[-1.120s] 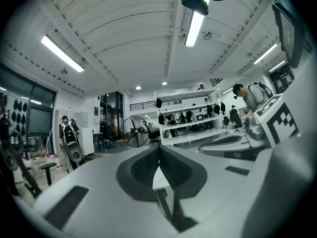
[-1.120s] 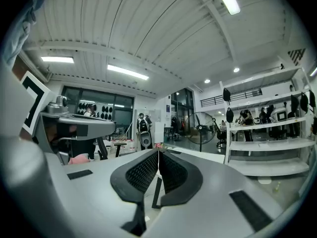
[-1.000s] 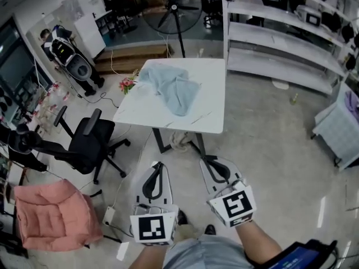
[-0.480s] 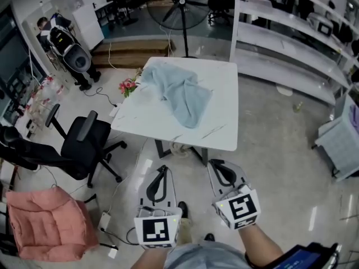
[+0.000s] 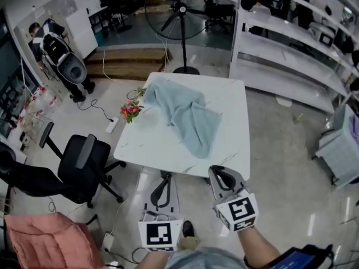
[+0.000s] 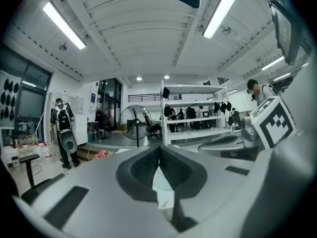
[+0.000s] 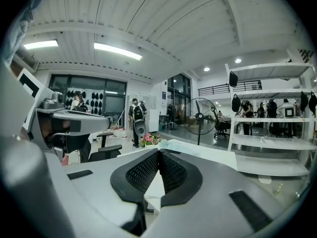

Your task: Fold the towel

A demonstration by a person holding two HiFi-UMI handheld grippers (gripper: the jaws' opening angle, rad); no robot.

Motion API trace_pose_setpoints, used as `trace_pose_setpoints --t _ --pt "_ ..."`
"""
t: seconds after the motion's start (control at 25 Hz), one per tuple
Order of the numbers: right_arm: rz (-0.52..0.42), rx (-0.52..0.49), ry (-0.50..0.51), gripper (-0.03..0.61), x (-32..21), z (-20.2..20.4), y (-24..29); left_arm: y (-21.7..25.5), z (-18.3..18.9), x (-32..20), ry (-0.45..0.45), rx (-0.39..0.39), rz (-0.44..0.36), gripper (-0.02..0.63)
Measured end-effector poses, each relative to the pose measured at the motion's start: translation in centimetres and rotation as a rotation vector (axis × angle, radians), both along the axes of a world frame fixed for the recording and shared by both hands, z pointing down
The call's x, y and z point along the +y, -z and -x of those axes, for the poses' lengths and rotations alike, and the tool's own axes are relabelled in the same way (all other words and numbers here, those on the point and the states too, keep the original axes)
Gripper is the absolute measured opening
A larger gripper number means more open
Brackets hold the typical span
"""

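Towel (image 5: 185, 114) lay crumpled on the table (image 5: 146, 147), soft and floppy; corners were hard to spot, so maybe pinch the near edge. Left gripper (image 5: 164, 179) and right gripper (image 5: 222, 175) were both clenched empty

A polished grey floor (image 5: 280, 172) spreads around a white square table (image 5: 148, 144). White shelving (image 5: 286, 43) lines the right side, a black pedestal fan (image 5: 181, 9) stands beyond, and a black office chair (image 5: 84, 158) and a pink cushion (image 5: 47, 240) sit left. Strip lights (image 6: 64, 25) run along the ribbed white ceiling (image 6: 148, 43).
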State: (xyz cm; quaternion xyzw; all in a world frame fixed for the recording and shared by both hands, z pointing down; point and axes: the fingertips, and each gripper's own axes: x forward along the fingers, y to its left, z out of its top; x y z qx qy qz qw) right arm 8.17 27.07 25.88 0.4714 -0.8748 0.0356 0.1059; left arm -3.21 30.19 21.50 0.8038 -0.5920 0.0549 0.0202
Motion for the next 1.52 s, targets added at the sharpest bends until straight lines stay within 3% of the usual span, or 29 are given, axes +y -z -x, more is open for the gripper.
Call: trace_pose_setpoints --t 0.4,0.76,1.08,1.4,1.52 --pt "-0.083 0.021 -0.052 0.014 -6.6 2.6 2.9 2.2 2.2 -6.5 -0.087 0.007 -0.093 0.009" --pt "-0.082 0.032 -0.112 0.014 -10.3 0.4 2.6 0.8 0.1 -9.3 -0.190 0.000 -0.076 0.009" --pt "-0.039 0.017 -0.119 0.015 -15.9 -2.3 0.4 -2.7 -2.1 -13.4 -0.213 -0.013 0.015 0.009" --pt "0.048 0.038 -0.099 0.015 -22.3 -5.8 -3.4 -9.6 -5.6 -17.5 -0.267 -0.029 0.124 0.012" --pt "0.097 0.057 -0.100 0.015 -24.7 -7.5 -5.7 -12.7 -6.6 -18.3 -0.276 -0.025 0.187 0.060"
